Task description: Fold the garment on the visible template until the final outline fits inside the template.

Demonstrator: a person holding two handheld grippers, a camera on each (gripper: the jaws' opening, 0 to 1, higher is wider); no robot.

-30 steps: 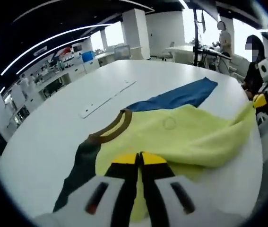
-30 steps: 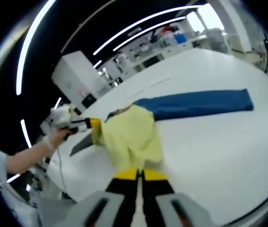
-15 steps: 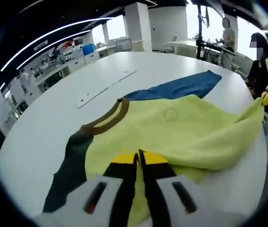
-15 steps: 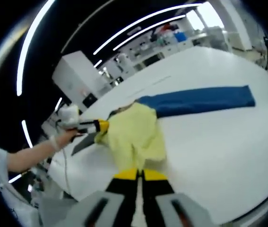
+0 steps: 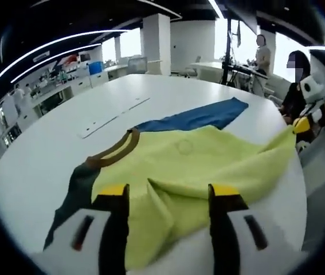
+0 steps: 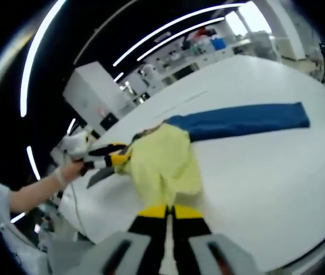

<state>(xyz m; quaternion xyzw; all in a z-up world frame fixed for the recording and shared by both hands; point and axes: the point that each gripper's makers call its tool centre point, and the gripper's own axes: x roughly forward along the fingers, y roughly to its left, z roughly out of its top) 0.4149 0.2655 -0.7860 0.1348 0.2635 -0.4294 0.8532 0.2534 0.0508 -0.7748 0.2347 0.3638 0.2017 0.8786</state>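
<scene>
The left claw (image 5: 168, 197) is standing wide open, its two yellow-tipped black jaws spread apart with a fold of the yellow fleece garment (image 5: 208, 166) lying loose between them; it is gripping nothing. In the right gripper view this same claw is appearing at the far left, held in a gloved hand (image 6: 70, 169) on an outstretched sleeved arm, its tips sitting just beside the garment's edge.

The right claw (image 6: 167, 213) is clenched, its jaws pressed together on the near edge of the yellow garment, pinching the cloth. In the left gripper view it is showing at the far right, holding one corner of the garment lifted off the desk.

The garment is lying bunched on the round white desk (image 5: 47, 154), with a brown ribbed collar (image 5: 116, 152), a dark green sleeve (image 5: 73, 195) draping toward the near left and a blue sleeve (image 6: 242, 121) stretching flat away to the right. A faint round emblem (image 5: 184, 147) is sitting on the chest; its writing is too small to read.
</scene>
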